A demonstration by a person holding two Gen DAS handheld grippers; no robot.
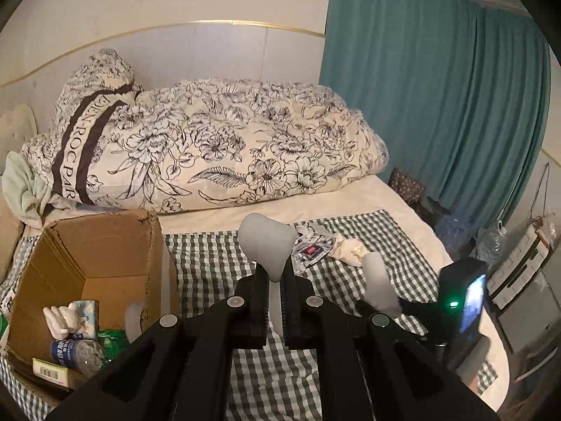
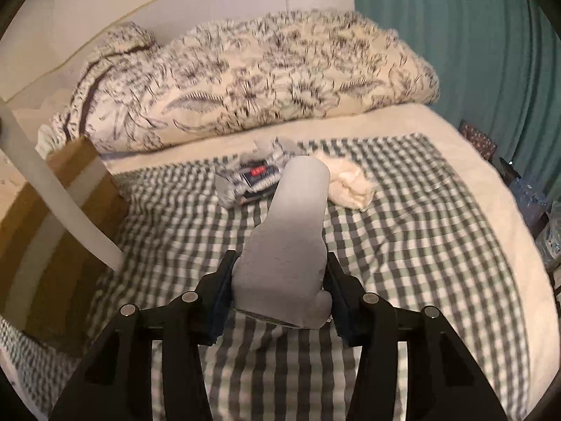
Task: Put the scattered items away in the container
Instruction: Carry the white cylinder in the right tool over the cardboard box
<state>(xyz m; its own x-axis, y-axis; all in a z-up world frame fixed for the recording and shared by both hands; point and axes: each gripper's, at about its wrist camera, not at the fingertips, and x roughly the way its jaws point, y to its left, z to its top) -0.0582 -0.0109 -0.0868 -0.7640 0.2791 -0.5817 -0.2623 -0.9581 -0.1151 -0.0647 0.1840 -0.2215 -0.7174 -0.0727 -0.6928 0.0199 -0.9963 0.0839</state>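
The big flowery quilt [image 1: 217, 140] lies rolled up across the far side of the bed, from 10 o'clock to 2 o'clock in the left wrist view, and the green curtain [image 1: 438, 98] hangs at 2 o'clock beside the bed's right edge. The checked cloth [image 2: 403, 245] covers the near part of the bed, with a wide bare patch of it on the right side in the right wrist view, running out to the cream sheet [image 2: 473, 175] at the bed's edge. The cardboard box [image 1: 115, 245] stands open at 9 o'clock in the left wrist view, at the left edge of the cloth, with a water bottle [image 1: 75, 352], a tissue pack [image 1: 86, 315] and other small things inside. Two things are still out on the cloth at 12 o'clock, well apart from the box: a shiny wrapper [image 2: 250, 179] and a crumpled cream cloth [image 2: 350, 182], touching or just beside each other. The left gripper [image 1: 268, 245] has its pale fingers pressed together with nothing between them. The right gripper [image 2: 301, 189] looks closed too, its fingers tight together and blurry, just in front of the wrapper.
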